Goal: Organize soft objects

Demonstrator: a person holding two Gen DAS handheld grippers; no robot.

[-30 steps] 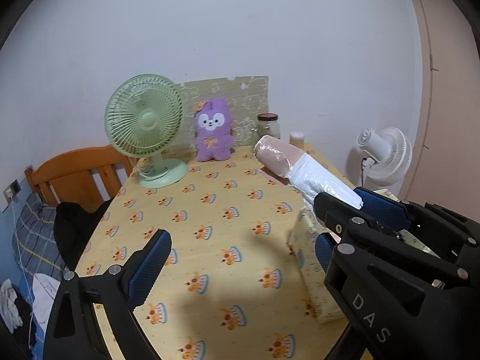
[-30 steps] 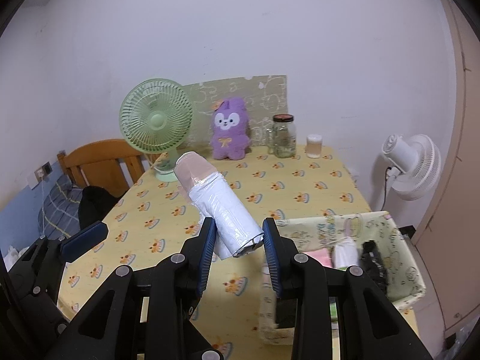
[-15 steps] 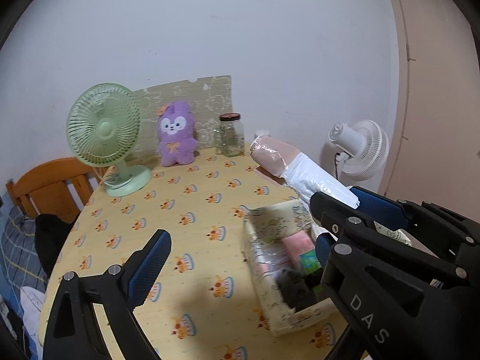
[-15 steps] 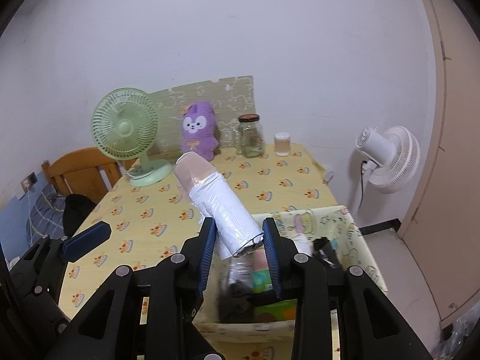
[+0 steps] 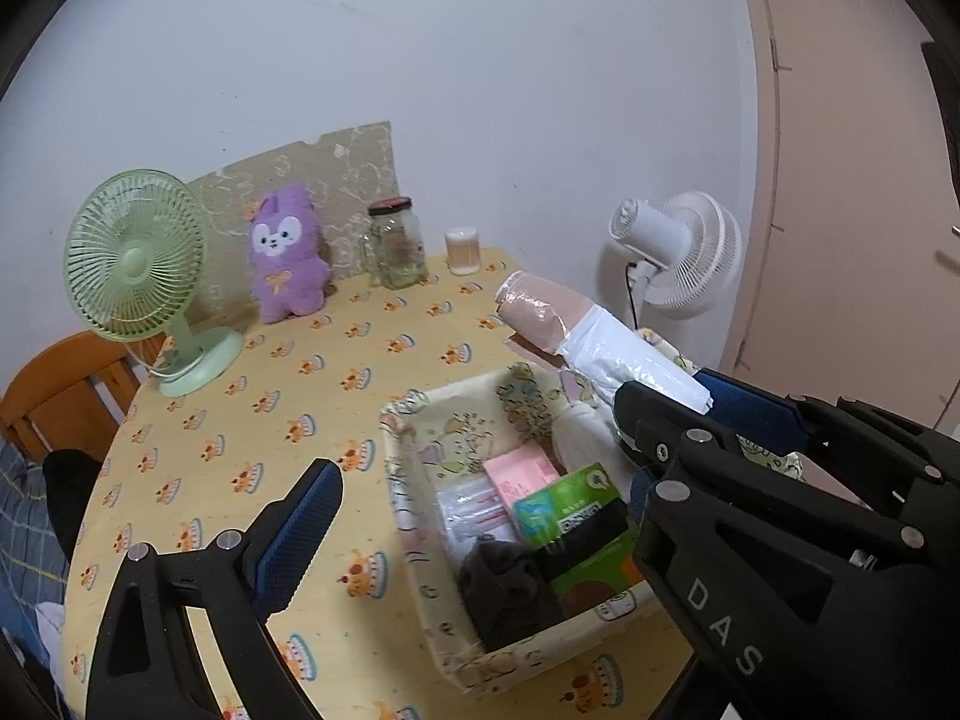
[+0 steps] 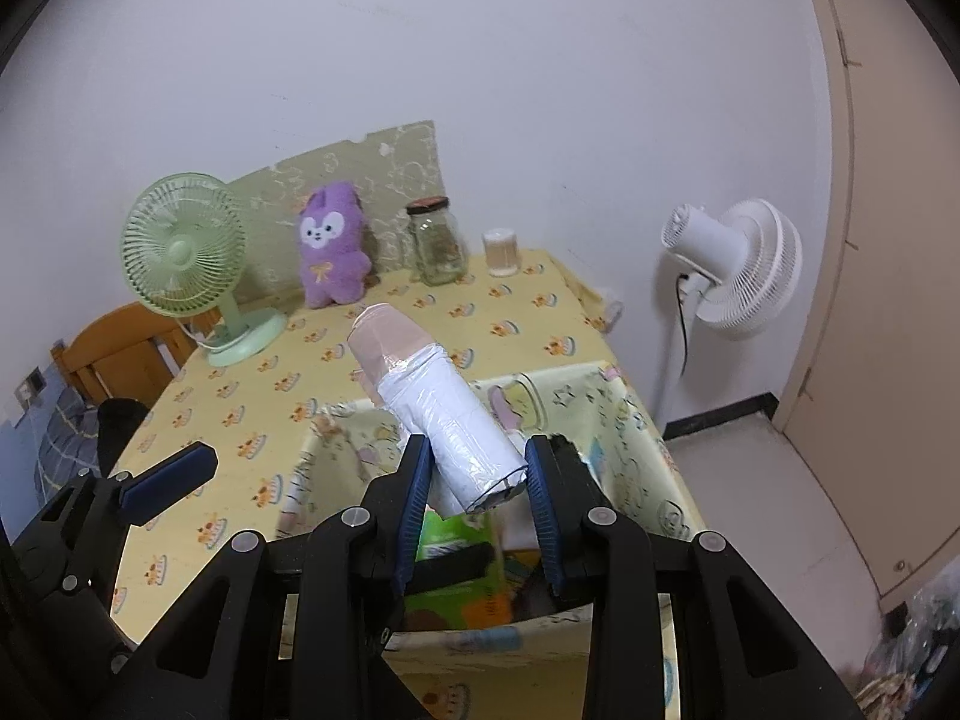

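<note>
Now the fabric basket (image 5: 414, 420) fills the lower middle of the left wrist view, where a second ago mostly bare tablecloth showed; both grippers have swung toward it, so I judge the roll is close to being dropped in. At far left of that view stand the green fan (image 5: 135, 264) and purple plush (image 5: 287, 252), untouched. The left gripper (image 5: 480, 480) is spread wide and holds nothing. In the right wrist view, the right gripper (image 6: 480, 471) pinches the white-and-pink roll (image 6: 447, 420) at its white end, jaws narrowed on it, the roll hanging just above the basket's (image 6: 606, 384) far rim
</note>
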